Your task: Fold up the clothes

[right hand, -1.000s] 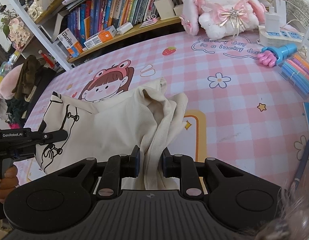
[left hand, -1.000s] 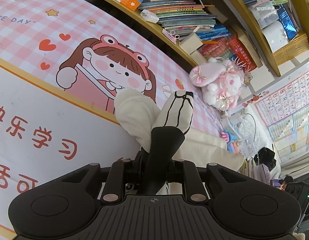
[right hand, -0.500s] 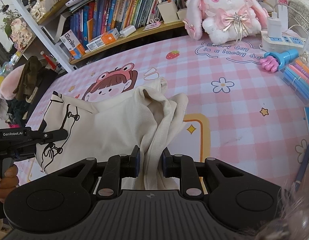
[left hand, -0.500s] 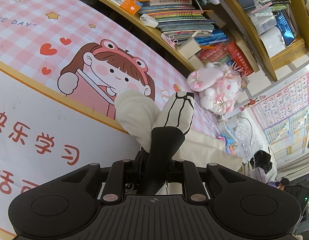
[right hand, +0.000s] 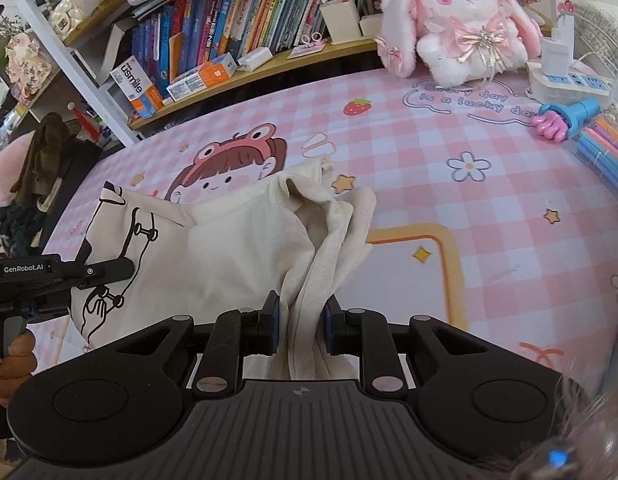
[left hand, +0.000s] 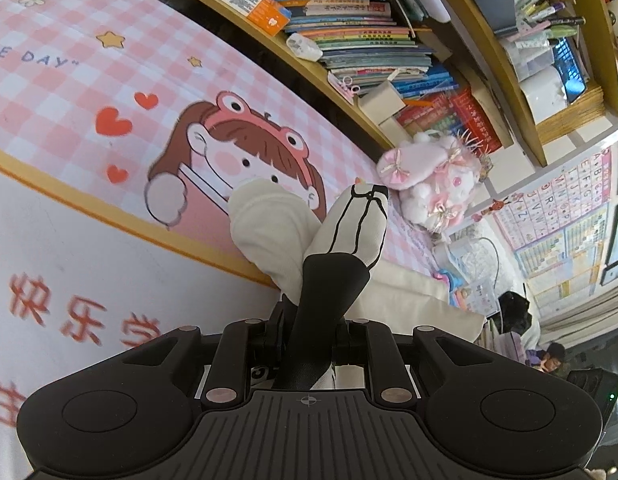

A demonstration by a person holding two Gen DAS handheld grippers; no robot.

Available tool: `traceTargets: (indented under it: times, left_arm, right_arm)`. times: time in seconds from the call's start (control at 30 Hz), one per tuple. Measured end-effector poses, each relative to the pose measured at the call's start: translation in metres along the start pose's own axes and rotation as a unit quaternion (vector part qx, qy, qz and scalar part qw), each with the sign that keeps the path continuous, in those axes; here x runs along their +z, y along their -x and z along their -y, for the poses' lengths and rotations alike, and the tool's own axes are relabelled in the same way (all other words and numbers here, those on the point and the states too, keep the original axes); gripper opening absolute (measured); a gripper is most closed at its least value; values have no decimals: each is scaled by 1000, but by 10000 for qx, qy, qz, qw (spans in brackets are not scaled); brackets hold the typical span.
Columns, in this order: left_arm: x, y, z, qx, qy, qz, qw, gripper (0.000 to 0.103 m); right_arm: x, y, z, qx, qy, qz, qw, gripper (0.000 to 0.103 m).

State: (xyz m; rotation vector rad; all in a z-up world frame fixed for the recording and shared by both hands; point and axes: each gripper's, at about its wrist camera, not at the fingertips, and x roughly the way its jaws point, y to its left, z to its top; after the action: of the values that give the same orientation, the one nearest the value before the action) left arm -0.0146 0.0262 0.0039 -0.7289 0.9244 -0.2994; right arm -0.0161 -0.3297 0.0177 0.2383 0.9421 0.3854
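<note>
Both claws, left (left hand: 305, 344) and right (right hand: 299, 320), are clamping the cream shirt (right hand: 229, 248) bunched beside the frog-hat girl print (right hand: 233, 164) on the counter (right hand: 489, 220).

the counter (right hand: 489, 216) is covered by a pink checked mat with a cartoon girl in a frog hat. on it lie a cream garment (right hand: 229, 248), a pink plush rabbit (right hand: 457, 20), a white power strip (right hand: 565, 80) and coloured pens (right hand: 605, 152)
</note>
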Motion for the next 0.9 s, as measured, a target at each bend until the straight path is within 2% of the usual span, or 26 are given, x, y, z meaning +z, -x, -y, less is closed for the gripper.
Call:
traceTargets:
  times: [0.43, 0.67, 0.9]
  left_arm:
    - [50, 17, -46, -285, -63, -60, 9996, 18]
    - [87, 9, -58, -399, -209, -25, 9990, 18]
    - [123, -14, -62, -433, -296, -40, 9986, 18]
  right_arm:
    - [6, -28, -59, -190, -77, 139, 9997, 19]
    - [30, -50, -79, -233, -31, 320, 9992, 19]
    - [60, -75, -79, -212, 12, 417, 9989, 19]
